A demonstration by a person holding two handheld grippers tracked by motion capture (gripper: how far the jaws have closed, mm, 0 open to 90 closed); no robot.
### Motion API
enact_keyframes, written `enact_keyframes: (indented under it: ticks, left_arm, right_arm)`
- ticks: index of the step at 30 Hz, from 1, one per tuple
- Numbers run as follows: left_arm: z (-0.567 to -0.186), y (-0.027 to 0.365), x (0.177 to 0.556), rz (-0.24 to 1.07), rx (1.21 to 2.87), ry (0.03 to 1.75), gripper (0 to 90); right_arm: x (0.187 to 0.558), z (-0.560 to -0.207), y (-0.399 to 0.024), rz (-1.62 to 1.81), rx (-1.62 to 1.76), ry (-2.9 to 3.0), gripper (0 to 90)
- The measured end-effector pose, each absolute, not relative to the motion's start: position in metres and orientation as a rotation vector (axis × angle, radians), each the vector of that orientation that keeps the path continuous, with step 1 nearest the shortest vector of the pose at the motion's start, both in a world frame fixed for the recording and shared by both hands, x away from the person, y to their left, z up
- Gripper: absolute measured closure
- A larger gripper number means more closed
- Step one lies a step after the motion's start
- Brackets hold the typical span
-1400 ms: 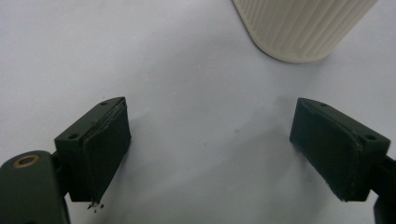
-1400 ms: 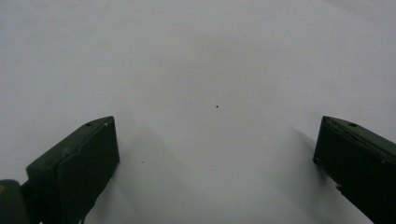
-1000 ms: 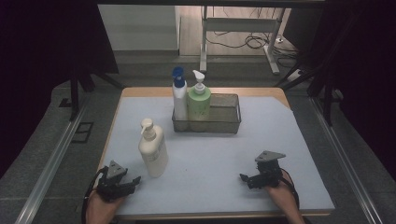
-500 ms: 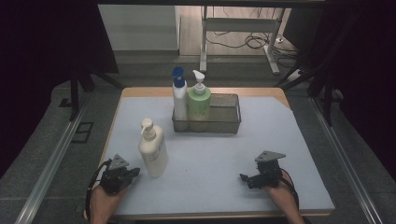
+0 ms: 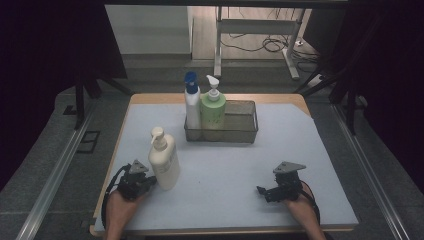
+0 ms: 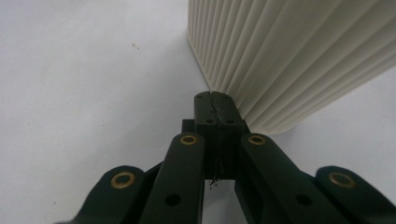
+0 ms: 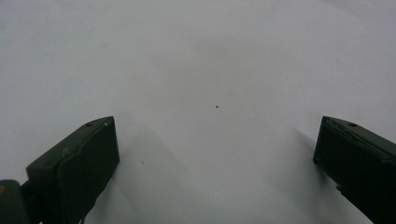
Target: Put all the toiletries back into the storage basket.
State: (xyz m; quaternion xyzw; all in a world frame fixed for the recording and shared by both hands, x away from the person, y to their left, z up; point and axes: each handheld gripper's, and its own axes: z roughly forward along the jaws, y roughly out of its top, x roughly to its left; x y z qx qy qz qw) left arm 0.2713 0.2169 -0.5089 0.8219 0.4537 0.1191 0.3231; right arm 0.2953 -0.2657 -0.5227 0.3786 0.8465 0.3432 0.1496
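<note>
The cream pump bottle stands upright on the grey mat, just right of the left gripper, whose jaws are pressed together w/ nothing between, tips at the bottle's base. Left hand is much nearer. Right gripper is spread, empty, well apart. Wire basket w/ two bottles stands beyond; nothing is blocking.

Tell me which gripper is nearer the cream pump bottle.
Left. The left gripper, jaws shut, sits right beside the base of the cream pump bottle. The right gripper, jaws open, rests far across the mat.
</note>
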Motion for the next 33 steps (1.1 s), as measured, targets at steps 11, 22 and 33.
enact_keyframes:
  ticks: [11, 22, 33]
  left_arm:
    - [-0.51, 0.201, 0.269, 0.286, 2.18, 1.142, 89.7]
    - [-0.511, 0.181, 0.267, 0.249, 2.195, 1.084, 89.7]
    - [-0.513, 0.162, 0.269, 0.204, 2.186, 1.025, 89.7]
  right_arm:
    - [0.295, -0.523, -0.266, 0.986, 1.086, 2.433, 0.0]
    - [0.295, -0.523, -0.266, 0.986, 1.088, 2.433, 0.0]
    - [0.295, -0.522, -0.265, 0.983, 1.09, 2.435, 0.0]
